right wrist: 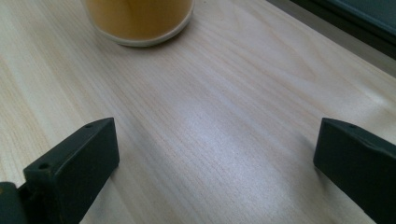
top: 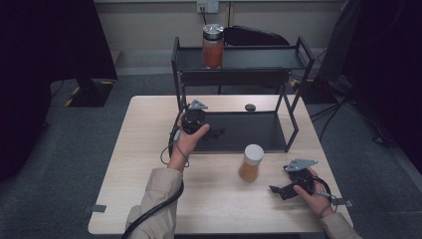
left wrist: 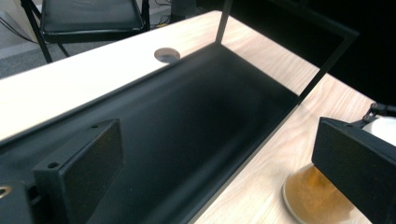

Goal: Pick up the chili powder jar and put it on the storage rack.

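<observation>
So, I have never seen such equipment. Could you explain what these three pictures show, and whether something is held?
A person sits at a wooden table holding a hand-held gripper in each hand. One picture looks down from above; the other two come from cameras riding on the grippers. The left gripper reaches over the lower tray of a black shelf rack; the right gripper hovers above the table. Both are open and hold nothing. A jar of orange powder with a white lid stands between them. A jar of red contents stands on the top shelf.
</observation>
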The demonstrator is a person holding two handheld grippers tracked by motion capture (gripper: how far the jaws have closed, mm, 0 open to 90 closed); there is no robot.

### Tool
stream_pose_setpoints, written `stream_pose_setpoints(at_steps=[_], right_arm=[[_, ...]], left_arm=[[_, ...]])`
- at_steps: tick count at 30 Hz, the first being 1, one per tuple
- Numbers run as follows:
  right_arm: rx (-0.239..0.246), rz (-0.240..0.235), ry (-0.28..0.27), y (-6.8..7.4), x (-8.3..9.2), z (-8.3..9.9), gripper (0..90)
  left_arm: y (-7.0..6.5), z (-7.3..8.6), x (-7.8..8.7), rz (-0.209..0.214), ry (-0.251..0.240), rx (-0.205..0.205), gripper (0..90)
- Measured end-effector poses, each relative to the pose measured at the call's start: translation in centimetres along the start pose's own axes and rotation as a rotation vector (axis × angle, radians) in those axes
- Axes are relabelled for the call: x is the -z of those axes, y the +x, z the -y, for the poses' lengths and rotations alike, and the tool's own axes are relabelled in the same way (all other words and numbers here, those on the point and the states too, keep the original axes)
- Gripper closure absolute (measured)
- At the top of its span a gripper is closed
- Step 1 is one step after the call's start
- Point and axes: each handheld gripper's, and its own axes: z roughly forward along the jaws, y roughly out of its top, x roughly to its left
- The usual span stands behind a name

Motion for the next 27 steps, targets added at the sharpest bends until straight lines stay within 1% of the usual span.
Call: stream_pose_setpoints(at_steps=[5,6,7,9,10,15,18,23,27], right_arm=[[0.0,0.0,0.0,0.0,0.0,0.0,0.0],[0.0,0.0,0.0,0.0,0.0,0.0,0.0],[0.0,0.0,0.0,0.0,0.0,0.0,0.0],[0.0,0.0,0.0,0.0,0.0,0.0,0.0],[0.0,0.0,0.0,0.0,0.0,0.0,0.0],[0.0,0.0,0.0,0.0,0.0,0.0,0.0],[0.0,0.0,0.0,0.0,0.0,0.0,0.0],[0.0,0.0,0.0,0.0,0.0,0.0,0.0],[0.0,0.0,0.0,0.0,0.0,0.0,0.0]], left_arm=[[0.1,1.1,-0.4,0.001,0.016,0.003,1.7],[0.0,1.3,-0.4,-0.005,0.02,0.003,1.7],[-0.1,1.4,-0.5,-0.007,0.031,-0.008,1.7],[-0.1,1.8,-0.6,-0.002,0.039,-0.009,1.9],[0.0,2.0,-0.7,0.007,0.038,-0.007,1.9],[0.1,3.0,-0.8,0.019,0.047,-0.003,1.9],[0.2,3.6,-0.8,0.022,0.052,-0.007,1.9],[0.3,4.6,-0.9,0.022,0.059,0.002,1.9],[0.1,5.3,-0.9,0.022,0.071,-0.006,1.9]])
